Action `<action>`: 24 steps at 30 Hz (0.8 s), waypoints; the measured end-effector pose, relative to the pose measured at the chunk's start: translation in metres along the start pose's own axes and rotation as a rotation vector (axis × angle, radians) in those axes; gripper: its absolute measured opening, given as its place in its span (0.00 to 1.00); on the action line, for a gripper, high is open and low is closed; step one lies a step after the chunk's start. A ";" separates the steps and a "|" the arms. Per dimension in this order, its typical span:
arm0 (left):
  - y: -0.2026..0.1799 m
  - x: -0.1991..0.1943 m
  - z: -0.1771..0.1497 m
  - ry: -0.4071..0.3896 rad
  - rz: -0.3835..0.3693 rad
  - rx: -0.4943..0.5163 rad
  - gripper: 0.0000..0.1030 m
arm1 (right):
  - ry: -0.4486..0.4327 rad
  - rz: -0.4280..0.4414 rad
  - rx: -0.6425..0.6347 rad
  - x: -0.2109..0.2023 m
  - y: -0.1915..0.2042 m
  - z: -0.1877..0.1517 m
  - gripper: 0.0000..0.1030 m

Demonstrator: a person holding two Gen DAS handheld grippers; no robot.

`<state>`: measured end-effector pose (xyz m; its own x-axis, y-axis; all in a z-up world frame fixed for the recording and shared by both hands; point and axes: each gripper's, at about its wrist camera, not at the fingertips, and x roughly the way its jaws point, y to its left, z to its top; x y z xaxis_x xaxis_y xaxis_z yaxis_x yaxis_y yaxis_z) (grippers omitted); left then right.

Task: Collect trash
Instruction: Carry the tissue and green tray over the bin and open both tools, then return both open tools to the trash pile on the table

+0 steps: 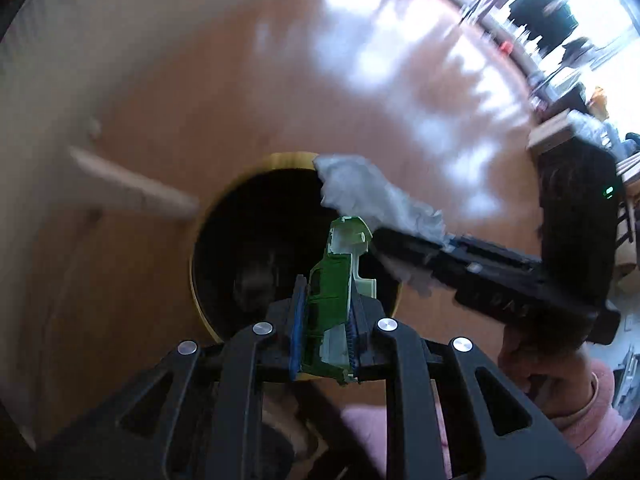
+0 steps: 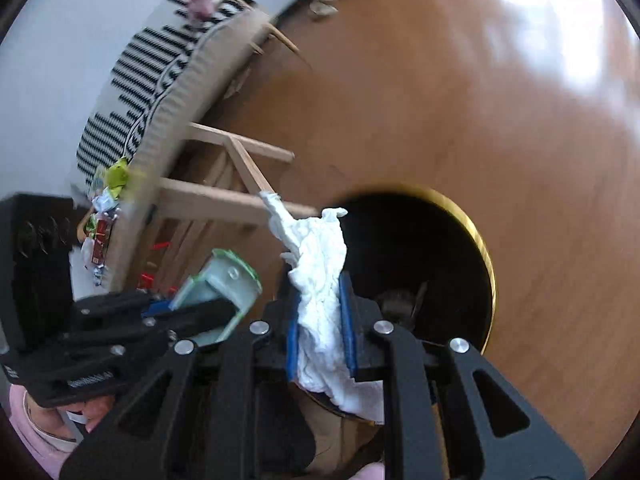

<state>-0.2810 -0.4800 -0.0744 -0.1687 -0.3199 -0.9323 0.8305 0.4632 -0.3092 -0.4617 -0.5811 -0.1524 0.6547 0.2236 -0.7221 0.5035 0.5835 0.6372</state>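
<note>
Crumpled-looking white tissue, flattened green carton

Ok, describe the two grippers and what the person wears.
Both grippers are black plastic with cut-out linkage arms, silver round rivets and blue ribbed pads. The left gripper and right gripper look alike. The right's body carries faint lettering. The person wears pink sleeves with paler cuffs.

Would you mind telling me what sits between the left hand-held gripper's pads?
A flattened green carton, pinched above the dark bin; the left wrist view shows it.
</note>
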 end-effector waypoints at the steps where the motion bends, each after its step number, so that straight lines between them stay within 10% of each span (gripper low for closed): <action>1: -0.001 0.003 0.000 0.006 -0.008 -0.001 0.16 | 0.006 0.004 0.022 0.004 -0.007 -0.003 0.17; 16: -0.002 0.018 0.001 0.017 -0.012 -0.030 0.17 | 0.035 0.043 0.119 0.021 -0.019 0.007 0.19; 18: 0.001 0.021 0.001 0.033 0.009 -0.041 0.29 | 0.038 0.054 0.165 0.021 -0.022 0.008 0.44; 19: 0.002 0.023 0.001 0.040 0.015 -0.045 0.70 | 0.044 0.045 0.185 0.021 -0.024 0.010 0.76; 20: 0.002 0.024 0.001 0.039 0.036 -0.048 0.92 | 0.023 0.039 0.200 0.017 -0.025 0.011 0.86; 24: 0.007 0.014 0.000 -0.016 0.013 -0.063 0.94 | -0.073 -0.047 0.211 -0.001 -0.024 0.016 0.94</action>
<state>-0.2773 -0.4807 -0.0894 -0.1495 -0.3266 -0.9333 0.7975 0.5182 -0.3091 -0.4655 -0.6074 -0.1622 0.6633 0.1385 -0.7354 0.6358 0.4140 0.6514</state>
